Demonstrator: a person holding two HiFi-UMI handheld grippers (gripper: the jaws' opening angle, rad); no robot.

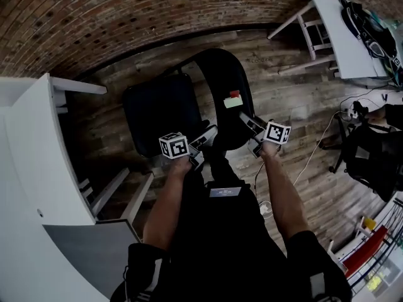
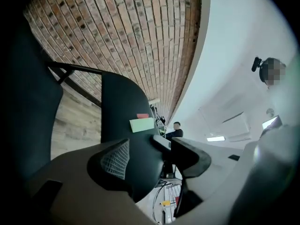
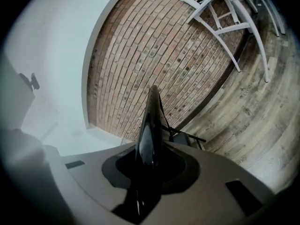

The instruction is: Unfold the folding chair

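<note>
A black folding chair stands on the wooden floor, its seat (image 1: 157, 112) to the left and its curved backrest (image 1: 221, 74) to the right. The backrest carries a green and a red label (image 1: 233, 100). My right gripper (image 1: 247, 126) is shut on the backrest's near edge; in the right gripper view the panel (image 3: 150, 121) shows edge-on between the jaws of the right gripper (image 3: 149, 165). My left gripper (image 1: 206, 138) is by the backrest's left lower edge. Its jaws are open in the left gripper view (image 2: 150, 158), with the backrest (image 2: 122, 111) reaching down between them and a gap at the right pad.
A white cabinet (image 1: 38, 168) fills the left side. A white table (image 1: 343, 30) with bags stands at the top right. A black stand (image 1: 368, 150) and a cable (image 1: 315, 150) lie to the right. A brick wall (image 1: 94, 24) runs behind the chair.
</note>
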